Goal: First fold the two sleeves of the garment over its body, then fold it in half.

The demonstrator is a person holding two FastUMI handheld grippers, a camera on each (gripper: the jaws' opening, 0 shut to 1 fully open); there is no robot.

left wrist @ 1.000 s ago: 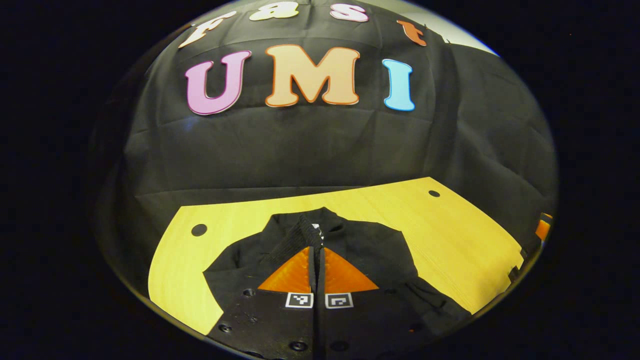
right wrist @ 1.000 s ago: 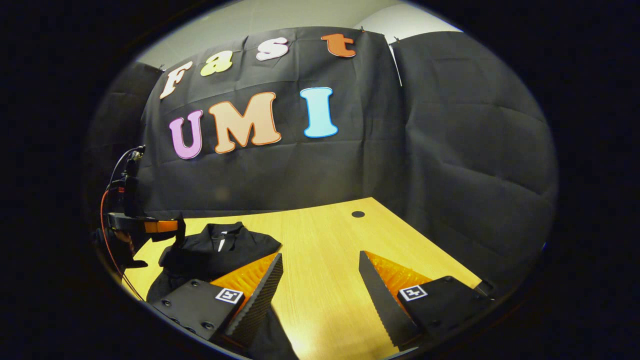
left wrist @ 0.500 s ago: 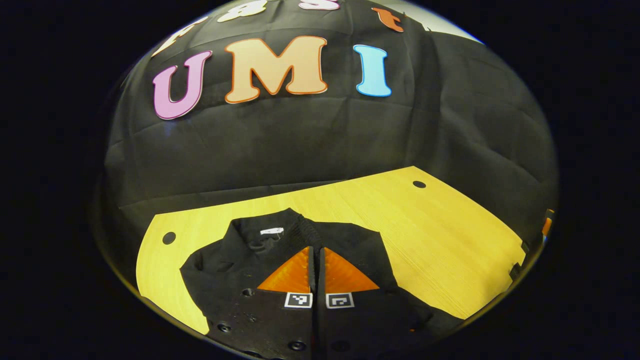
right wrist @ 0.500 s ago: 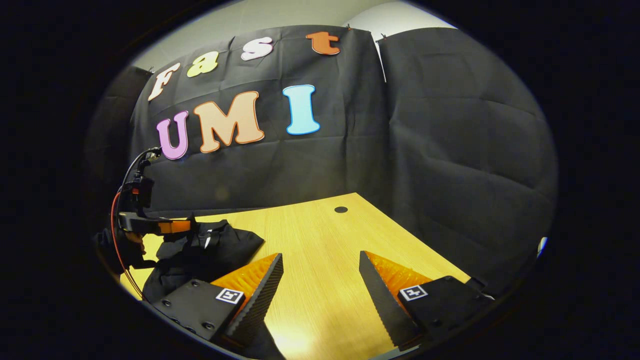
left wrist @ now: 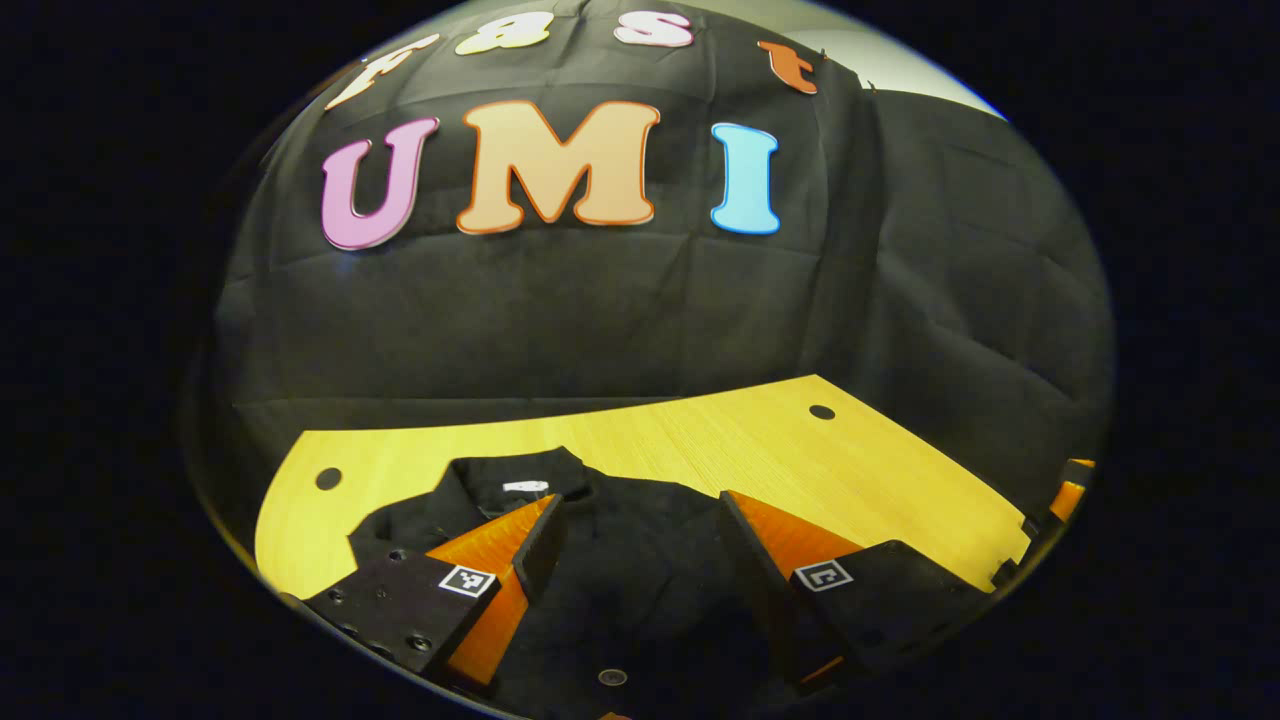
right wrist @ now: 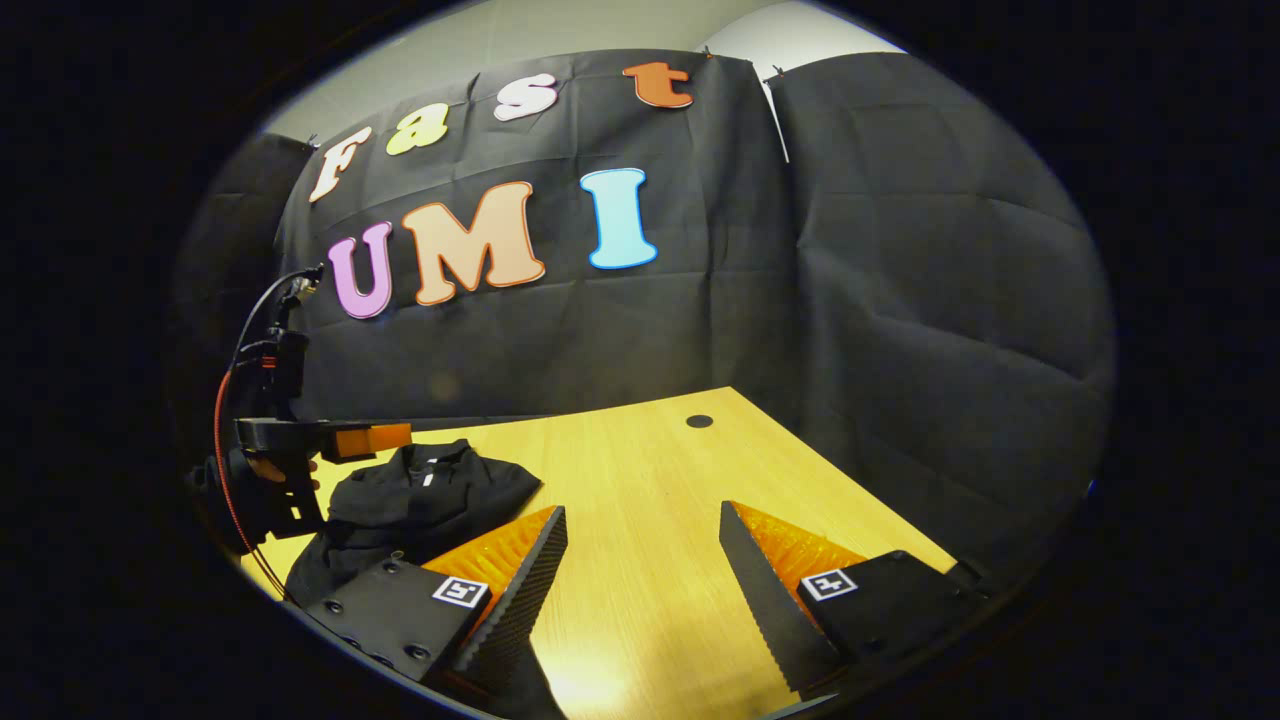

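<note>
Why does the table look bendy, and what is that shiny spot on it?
Left gripper view: the fisheye lens curves the table edge, and the black garment is too dark for detail. Right gripper view: the shiny spot is lamp glare on the wood near the right tool.

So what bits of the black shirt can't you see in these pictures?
- Left gripper view: the shirt's near part is cut off by the bottom edge, and the left claw's fingers cover its sides.
- Right gripper view: the right claw hides the shirt's near end.
- Either view: black folds blend together, so sleeve positions can't be told.
</note>
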